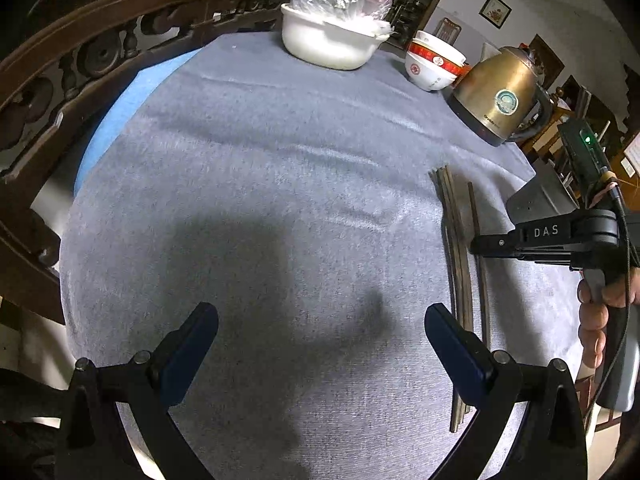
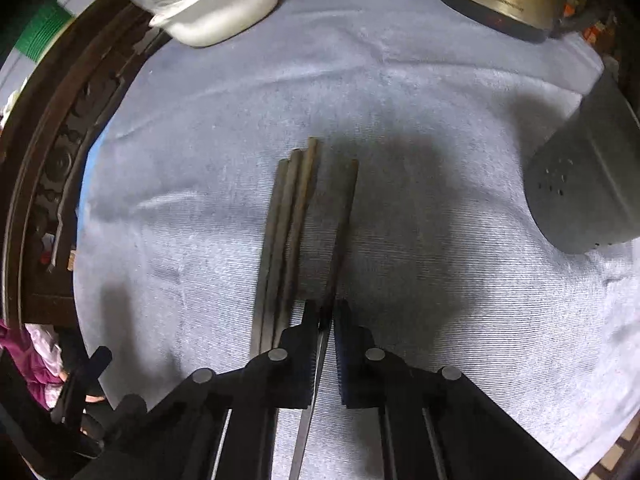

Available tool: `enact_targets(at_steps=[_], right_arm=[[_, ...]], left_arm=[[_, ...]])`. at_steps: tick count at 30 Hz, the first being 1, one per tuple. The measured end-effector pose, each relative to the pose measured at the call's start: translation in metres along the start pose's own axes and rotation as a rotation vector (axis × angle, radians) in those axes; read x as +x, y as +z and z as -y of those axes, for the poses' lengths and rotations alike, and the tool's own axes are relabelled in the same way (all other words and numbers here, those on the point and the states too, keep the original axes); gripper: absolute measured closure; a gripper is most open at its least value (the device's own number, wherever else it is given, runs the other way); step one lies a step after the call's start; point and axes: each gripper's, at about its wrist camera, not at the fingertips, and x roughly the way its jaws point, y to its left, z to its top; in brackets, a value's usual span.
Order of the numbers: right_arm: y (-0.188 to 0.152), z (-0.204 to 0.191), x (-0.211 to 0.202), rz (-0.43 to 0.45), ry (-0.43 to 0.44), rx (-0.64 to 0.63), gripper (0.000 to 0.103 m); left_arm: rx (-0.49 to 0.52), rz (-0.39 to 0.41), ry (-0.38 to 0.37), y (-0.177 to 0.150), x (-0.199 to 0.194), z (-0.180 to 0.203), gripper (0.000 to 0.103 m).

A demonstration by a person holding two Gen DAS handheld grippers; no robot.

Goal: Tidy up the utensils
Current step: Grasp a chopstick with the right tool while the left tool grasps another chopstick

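- Round surface (image 1: 280,140) draped in grey-blue ribbed cloth, soft nap, faint creases.
- Dark slender chopsticks: bundle of three (image 2: 286,232) lay side by side on the cloth; single chopstick (image 2: 345,228) just beside, apart from the bundle.
- Right gripper (image 2: 327,316): ridged black fingers closed tight on the near end of the single chopstick.
- Left gripper (image 1: 321,320): fingers spread wide, nothing between them, above bare cloth left of the chopsticks.
- Grey cylindrical holder (image 2: 588,184), perforated base, tipped on its side at right.
- Far edge: white pot (image 1: 328,40) under crinkled plastic film, stacked red-rimmed bowls (image 1: 432,64), brassy kettle (image 1: 500,92).
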Motion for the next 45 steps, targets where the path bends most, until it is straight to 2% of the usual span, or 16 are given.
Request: enact_targets(at_steps=[3,7,11,21,22,24,26,28,36,38,39,40,45], right_arm=[[0.001,0.003,0.000,-0.011,-0.017,-0.021,0.094],[-0.005,-0.013,0.003,-0.048,-0.079,-0.184,0.093],[-0.006,-0.006,0.003,-0.073,-0.120,-0.223,0.094],[-0.014,0.022,-0.005,-0.043,-0.049,-0.189,0.092],[-0.016,0.025,-0.006,-0.039,-0.039,-0.182,0.093],[-0.018,0.034,-0.007,-0.030,-0.012,-0.167,0.094],[-0.021,0.042,-0.009,-0.022,0.011,-0.159,0.094],[-0.022,0.047,-0.009,-0.018,0.025,-0.153,0.094],[-0.022,0.062,-0.014,-0.015,0.059,-0.150,0.094],[-0.020,0.065,-0.013,-0.015,0.062,-0.151,0.094],[-0.021,0.065,-0.014,-0.015,0.063,-0.152,0.094],[-0.021,0.064,-0.015,-0.015,0.064,-0.152,0.094],[-0.022,0.064,-0.017,-0.014,0.061,-0.152,0.094]], left_arm=[[0.016,0.002,-0.002,0.003,0.000,0.007,0.001],[0.061,0.001,0.015,0.017,0.004,0.023,0.001],[0.113,-0.001,0.037,0.035,0.009,0.041,0.001],[0.166,-0.100,0.077,0.074,0.048,0.081,0.001],[0.174,-0.118,0.071,0.076,0.053,0.086,0.004],[0.187,-0.155,0.078,0.081,0.063,0.094,0.016],[0.184,-0.219,0.093,0.085,0.078,0.099,0.040],[0.165,-0.280,0.089,0.086,0.089,0.101,0.042],[0.179,-0.306,0.093,0.092,0.096,0.114,0.044],[0.163,-0.326,0.060,0.094,0.097,0.115,0.056],[0.167,-0.333,0.052,0.095,0.097,0.116,0.066],[0.179,-0.336,0.062,0.095,0.096,0.116,0.071],[0.153,-0.352,0.018,0.093,0.094,0.103,0.068]])
